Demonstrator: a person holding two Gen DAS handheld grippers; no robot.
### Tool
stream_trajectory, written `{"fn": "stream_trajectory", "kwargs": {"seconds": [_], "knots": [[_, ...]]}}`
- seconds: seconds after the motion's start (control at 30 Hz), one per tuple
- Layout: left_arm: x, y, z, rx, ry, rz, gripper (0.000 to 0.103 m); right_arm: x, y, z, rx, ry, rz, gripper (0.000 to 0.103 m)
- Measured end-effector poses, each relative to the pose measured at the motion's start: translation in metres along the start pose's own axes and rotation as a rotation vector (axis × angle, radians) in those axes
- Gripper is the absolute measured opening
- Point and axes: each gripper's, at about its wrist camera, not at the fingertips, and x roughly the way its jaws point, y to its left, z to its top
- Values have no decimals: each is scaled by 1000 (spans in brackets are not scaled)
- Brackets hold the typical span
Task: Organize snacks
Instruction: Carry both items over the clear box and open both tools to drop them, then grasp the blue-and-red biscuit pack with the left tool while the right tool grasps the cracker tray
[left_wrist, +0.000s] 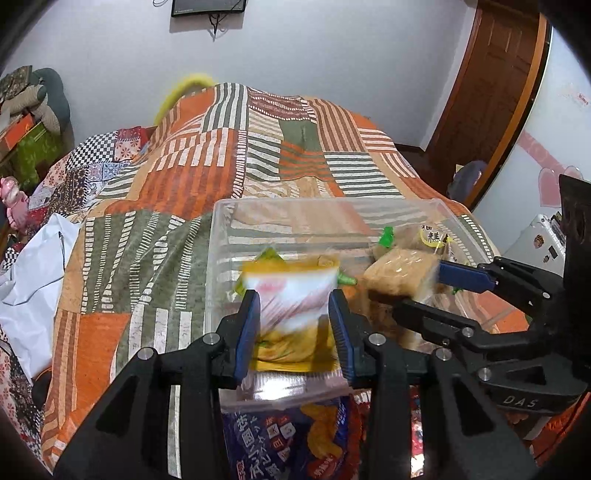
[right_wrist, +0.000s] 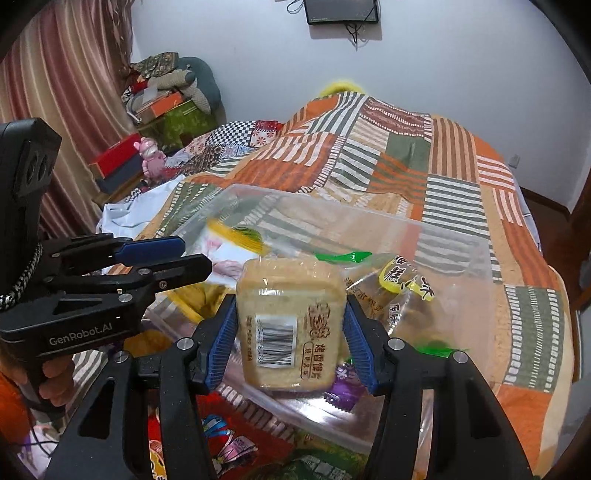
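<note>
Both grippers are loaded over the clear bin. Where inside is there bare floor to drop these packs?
The clear bin's far-left part, along the back wall, is bare. Its right side is crowded with the yellow-labelled pack and green wrappers. Outside, the near edge is cluttered by the blue snack bag.

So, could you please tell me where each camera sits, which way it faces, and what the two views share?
Left wrist: on the left gripper, facing along its jaws over the clear bin toward the bed's far wall; jaws shut on a blurred yellow-and-white packet; the right gripper enters from the right.
Right wrist: on the right gripper, same heading; jaws shut on a tan barcoded pack; left gripper and the person's fingers at left.
Shared: bin, both packs, patchwork quilt, wall monitor.
</note>
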Motion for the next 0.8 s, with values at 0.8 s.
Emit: {"fn": "stream_trajectory", "kwargs": {"seconds": [0.8], "knots": [[-81,-12,-33,31,-105,59,77,-90,-12,-18,70,-172,-45,78]]}}
